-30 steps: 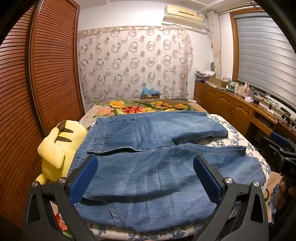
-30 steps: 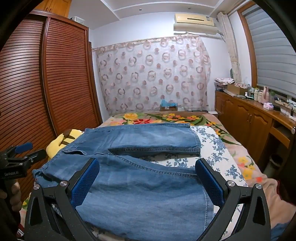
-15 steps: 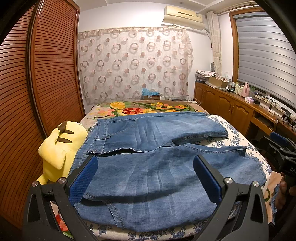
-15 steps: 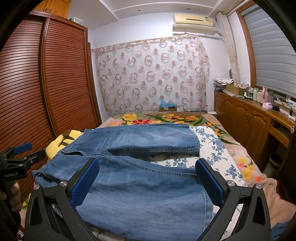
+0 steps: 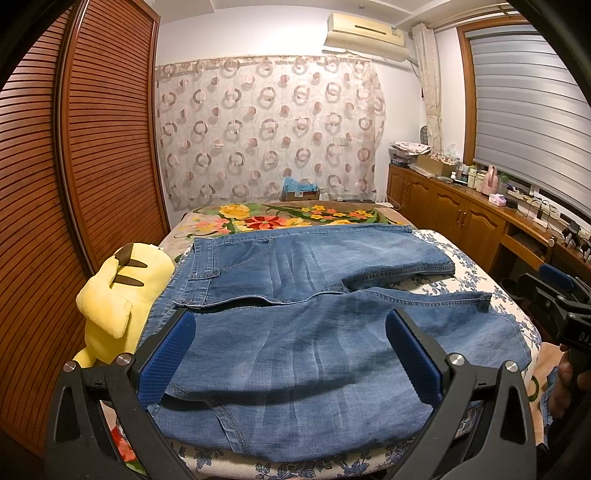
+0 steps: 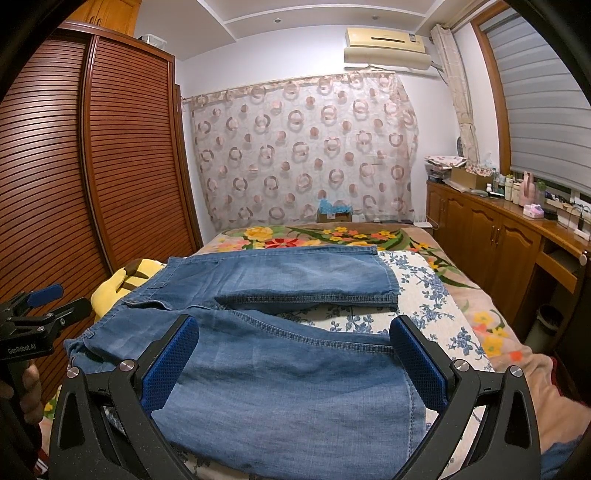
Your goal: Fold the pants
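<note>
A wooden wardrobe (image 5: 74,177) with slatted doors fills the left wall, and a patterned curtain (image 5: 269,125) hangs across the far wall under an air conditioner (image 5: 364,31). Along the right wall runs a low wooden cabinet (image 5: 461,218) with small bottles and boxes on top. In the middle stands the bed (image 5: 467,275), covered by a blue-flowered sheet with a bright floral blanket (image 5: 284,218) at its far end. The blue denim pants (image 5: 314,306) lie spread flat across the bed, their long axis running from side to side: the waistband points toward the wardrobe side and the two legs point toward the cabinet side. The legs lie side by side, slightly parted, the nearer one reaching the near edge of the bed and the farther one lying toward the blanket. A yellow plush toy (image 5: 118,291) sits at the wardrobe side of the bed, touching the waistband end. The left gripper (image 5: 295,354) hovers over the waist end of the nearer leg, its blue-padded fingers (image 5: 166,358) spread wide with nothing between them. The right gripper (image 6: 295,365) hangs over the hem end of the same leg, its fingers (image 6: 417,369) likewise wide apart and holding nothing. Each gripper shows at the edge of the other's view, held by a hand (image 6: 29,391).
</note>
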`<state>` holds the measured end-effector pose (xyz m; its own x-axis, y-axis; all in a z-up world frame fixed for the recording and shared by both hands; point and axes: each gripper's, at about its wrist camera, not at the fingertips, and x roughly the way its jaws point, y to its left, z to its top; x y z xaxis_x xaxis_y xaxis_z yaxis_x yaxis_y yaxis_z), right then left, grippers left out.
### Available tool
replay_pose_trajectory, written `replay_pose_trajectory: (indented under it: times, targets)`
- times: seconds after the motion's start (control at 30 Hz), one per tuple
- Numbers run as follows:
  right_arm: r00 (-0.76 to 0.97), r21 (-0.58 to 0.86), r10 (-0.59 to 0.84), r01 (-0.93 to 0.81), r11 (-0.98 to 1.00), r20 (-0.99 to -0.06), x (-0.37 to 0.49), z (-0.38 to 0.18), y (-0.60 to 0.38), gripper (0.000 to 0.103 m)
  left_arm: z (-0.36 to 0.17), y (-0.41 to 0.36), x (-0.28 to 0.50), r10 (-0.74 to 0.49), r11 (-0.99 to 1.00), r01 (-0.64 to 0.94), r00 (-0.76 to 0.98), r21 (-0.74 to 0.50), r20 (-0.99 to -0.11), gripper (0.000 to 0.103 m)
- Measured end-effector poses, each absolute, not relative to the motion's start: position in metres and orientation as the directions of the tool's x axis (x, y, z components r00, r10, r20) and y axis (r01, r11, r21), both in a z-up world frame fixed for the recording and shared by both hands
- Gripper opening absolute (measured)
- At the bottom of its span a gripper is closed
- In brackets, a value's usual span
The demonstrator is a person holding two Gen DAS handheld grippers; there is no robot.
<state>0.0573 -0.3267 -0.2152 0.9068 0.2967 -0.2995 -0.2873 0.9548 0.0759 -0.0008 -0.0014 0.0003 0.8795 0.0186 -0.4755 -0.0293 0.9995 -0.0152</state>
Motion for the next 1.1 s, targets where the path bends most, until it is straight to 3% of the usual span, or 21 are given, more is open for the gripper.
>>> replay_pose_trajectory:
  times: [1.1]
  targets:
    - [0.908, 0.075, 0.300, -0.291, 0.954, -0.294, 0.0550, -0.2131, -0.3255, 0.103, 0.0003, -0.0017, -0.0014, 0.020, 1.000, -0.029, 0.882, -0.012, -0.471, 0.103]
